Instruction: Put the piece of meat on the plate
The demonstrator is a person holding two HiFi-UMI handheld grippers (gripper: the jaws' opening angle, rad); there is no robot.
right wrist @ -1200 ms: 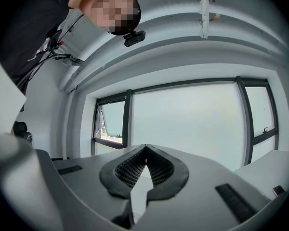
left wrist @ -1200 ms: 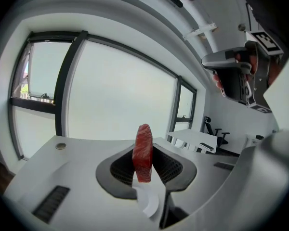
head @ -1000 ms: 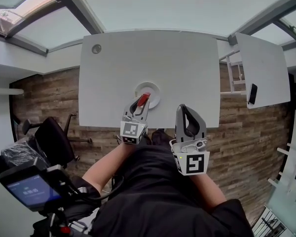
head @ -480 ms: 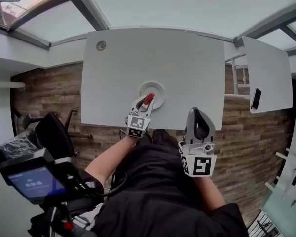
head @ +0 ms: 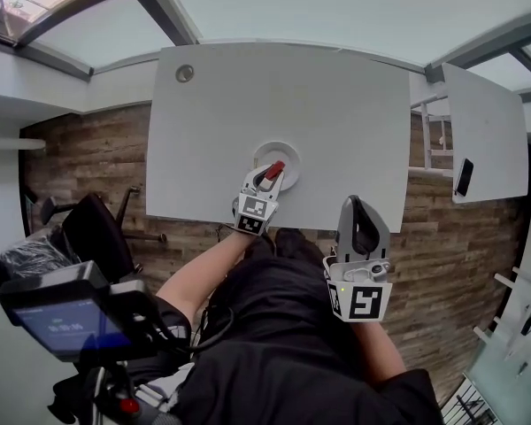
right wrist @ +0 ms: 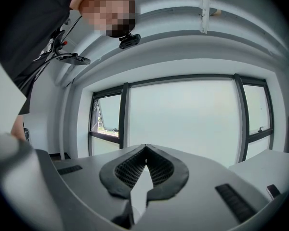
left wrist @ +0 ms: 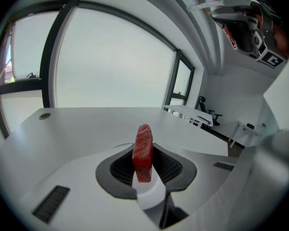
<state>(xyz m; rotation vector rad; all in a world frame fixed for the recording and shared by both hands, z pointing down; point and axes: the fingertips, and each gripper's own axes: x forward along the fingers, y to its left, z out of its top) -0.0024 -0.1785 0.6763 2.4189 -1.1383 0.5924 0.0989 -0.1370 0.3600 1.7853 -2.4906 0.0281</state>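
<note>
Jaws: left gripper [head: 271, 172] clamps meat [left wrist: 143, 150]; right gripper [right wrist: 145, 161] closed, empty.
Meat held over plate [head: 290, 154].

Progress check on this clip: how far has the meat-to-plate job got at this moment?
Done: the piece of meat is picked up, clamped upright in the left gripper. In hand: the head view shows it over the near side of the plate; whether it touches cannot be told. Left: set it down and release. The right gripper is shut and empty.
</note>
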